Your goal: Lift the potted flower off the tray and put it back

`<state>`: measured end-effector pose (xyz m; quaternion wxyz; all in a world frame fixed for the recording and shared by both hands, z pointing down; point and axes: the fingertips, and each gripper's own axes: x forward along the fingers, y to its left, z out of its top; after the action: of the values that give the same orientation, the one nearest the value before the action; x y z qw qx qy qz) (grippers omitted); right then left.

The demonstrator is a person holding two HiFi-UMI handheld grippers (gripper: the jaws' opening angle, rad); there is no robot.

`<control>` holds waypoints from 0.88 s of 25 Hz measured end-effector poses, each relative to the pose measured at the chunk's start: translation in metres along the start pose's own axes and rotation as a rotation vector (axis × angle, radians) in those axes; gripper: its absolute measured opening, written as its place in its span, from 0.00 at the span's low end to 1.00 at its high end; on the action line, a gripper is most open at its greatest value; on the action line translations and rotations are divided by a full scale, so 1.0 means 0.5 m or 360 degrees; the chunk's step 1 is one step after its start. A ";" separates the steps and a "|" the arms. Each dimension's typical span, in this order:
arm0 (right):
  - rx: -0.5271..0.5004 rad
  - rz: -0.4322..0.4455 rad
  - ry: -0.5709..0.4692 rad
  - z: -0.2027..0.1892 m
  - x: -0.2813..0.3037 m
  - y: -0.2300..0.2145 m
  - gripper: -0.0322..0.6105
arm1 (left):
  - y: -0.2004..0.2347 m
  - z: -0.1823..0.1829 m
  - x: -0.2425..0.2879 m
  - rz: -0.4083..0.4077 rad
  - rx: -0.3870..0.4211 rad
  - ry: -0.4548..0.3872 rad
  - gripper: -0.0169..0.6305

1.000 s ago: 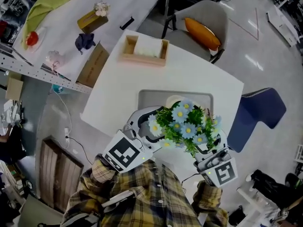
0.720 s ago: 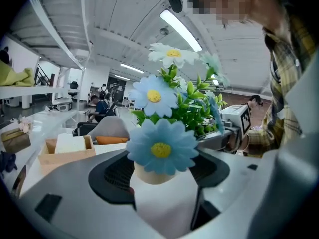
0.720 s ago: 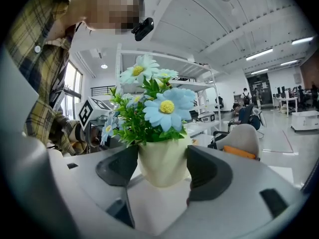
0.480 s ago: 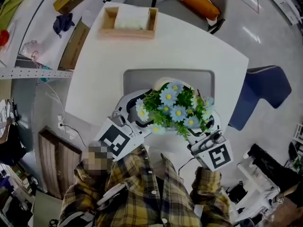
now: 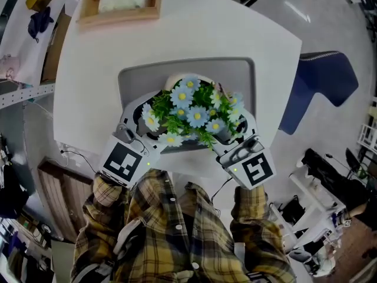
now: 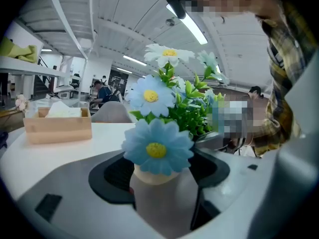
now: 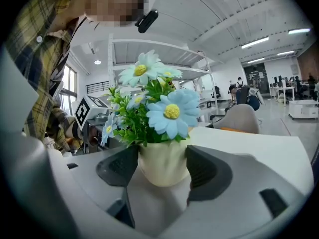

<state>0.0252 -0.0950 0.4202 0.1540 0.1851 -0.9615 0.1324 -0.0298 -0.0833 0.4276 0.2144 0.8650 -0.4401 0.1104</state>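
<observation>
The potted flower (image 5: 191, 112) has blue and white daisies, green leaves and a cream pot (image 7: 162, 164). It hangs over the near half of the grey tray (image 5: 238, 75) on the white table. My left gripper (image 5: 146, 118) holds it from the left and my right gripper (image 5: 234, 124) from the right. In the left gripper view the pot (image 6: 155, 185) sits between the black pads (image 6: 107, 176), touching both. In the right gripper view the pads (image 7: 207, 172) press the pot's sides. The foliage hides the pot's base, so I cannot tell whether it rests on the tray.
A wooden box (image 5: 121, 5) of white tissue stands at the table's far edge. A blue chair (image 5: 318, 87) is off the table's right side. The white table (image 5: 194, 37) ends just before my body. Shelving and clutter lie at the left.
Both grippers have carried the potted flower away from my body, from the tray's near edge to over the tray. Both stay shut on the pot.
</observation>
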 end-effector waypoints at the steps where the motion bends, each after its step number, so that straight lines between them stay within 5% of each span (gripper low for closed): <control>1: -0.0014 0.0002 -0.0001 0.007 0.004 -0.001 0.52 | 0.004 0.005 -0.001 0.0013 0.0010 0.0003 0.54; 22: -0.0029 -0.0041 -0.0022 0.011 0.005 -0.004 0.52 | 0.004 0.003 0.003 0.0024 0.0055 -0.0010 0.53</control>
<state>0.0224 -0.0992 0.4164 0.1509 0.1970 -0.9612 0.1205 -0.0304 -0.0862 0.4275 0.1972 0.8656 -0.4452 0.1169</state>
